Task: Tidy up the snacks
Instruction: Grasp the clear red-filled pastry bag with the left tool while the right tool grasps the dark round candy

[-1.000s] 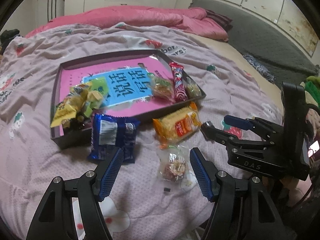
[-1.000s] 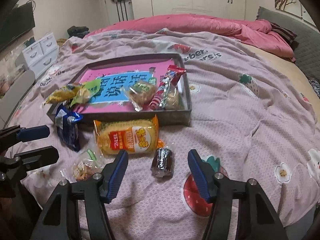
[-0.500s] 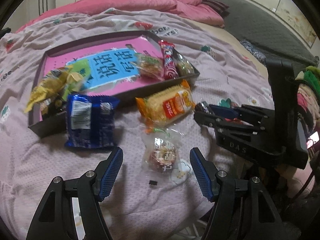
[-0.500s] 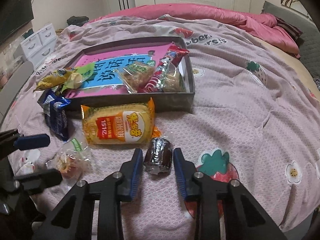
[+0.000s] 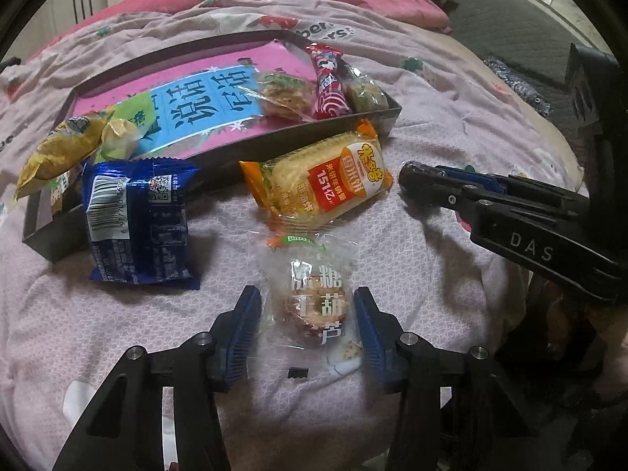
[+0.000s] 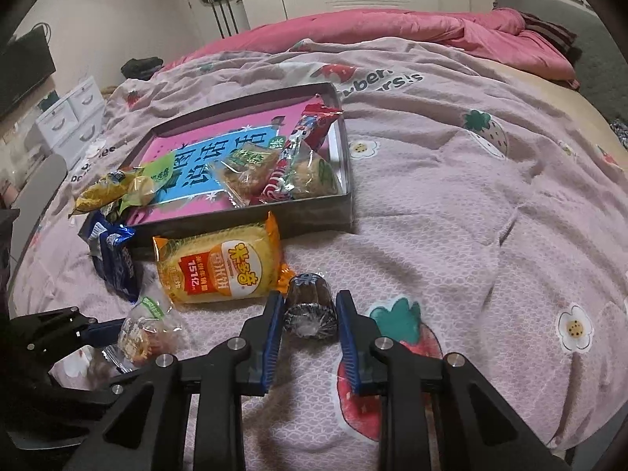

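1. The right gripper (image 6: 308, 320), low centre of its view, pinches a dark wrapped cake (image 6: 310, 306); both blue pads touch the cake's sides.
2. The left gripper (image 5: 308, 327) stands spread around a clear candy packet (image 5: 314, 302), its pads just beside the wrapper; contact is hard to judge.
3. An orange rice cracker pack (image 5: 325, 180) and a blue packet (image 5: 137, 219) lie on the bedspread (image 6: 471, 196), centre frame.
4. The grey tray (image 6: 345, 145) behind holds several snacks, their labels blurred.
5. Yellow bags (image 5: 59, 149) overhang its left corner, partly hidden.
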The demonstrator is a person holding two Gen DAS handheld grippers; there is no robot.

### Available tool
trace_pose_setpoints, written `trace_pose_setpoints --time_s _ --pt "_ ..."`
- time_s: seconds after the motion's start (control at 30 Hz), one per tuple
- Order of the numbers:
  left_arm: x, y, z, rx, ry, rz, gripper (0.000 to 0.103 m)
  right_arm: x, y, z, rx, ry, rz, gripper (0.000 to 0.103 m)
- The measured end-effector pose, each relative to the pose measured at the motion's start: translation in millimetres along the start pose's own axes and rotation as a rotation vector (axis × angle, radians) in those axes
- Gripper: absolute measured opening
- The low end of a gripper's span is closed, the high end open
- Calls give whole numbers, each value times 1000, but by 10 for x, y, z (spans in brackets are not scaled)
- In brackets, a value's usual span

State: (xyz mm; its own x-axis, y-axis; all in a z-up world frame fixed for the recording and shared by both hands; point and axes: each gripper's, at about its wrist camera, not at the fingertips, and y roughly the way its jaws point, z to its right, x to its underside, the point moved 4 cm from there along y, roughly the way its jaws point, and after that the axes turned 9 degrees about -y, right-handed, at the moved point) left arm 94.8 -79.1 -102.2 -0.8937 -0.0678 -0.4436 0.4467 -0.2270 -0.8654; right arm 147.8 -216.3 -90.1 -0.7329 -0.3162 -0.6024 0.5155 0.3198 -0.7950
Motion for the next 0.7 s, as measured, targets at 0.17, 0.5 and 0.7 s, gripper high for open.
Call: trace_pose_setpoints --time_s 0.17,0.5,0.7 --pt "-15 -67 -32 22 -15 12 48 -6 -13 3 -1 0 12 28" --pt "-161 -464 -89 65 -39 120 48 -57 -125 22 -8 15 59 28" --pt "-234 -608 -152 56 -46 169 48 -102 -216 -33 -12 -2 99 28"
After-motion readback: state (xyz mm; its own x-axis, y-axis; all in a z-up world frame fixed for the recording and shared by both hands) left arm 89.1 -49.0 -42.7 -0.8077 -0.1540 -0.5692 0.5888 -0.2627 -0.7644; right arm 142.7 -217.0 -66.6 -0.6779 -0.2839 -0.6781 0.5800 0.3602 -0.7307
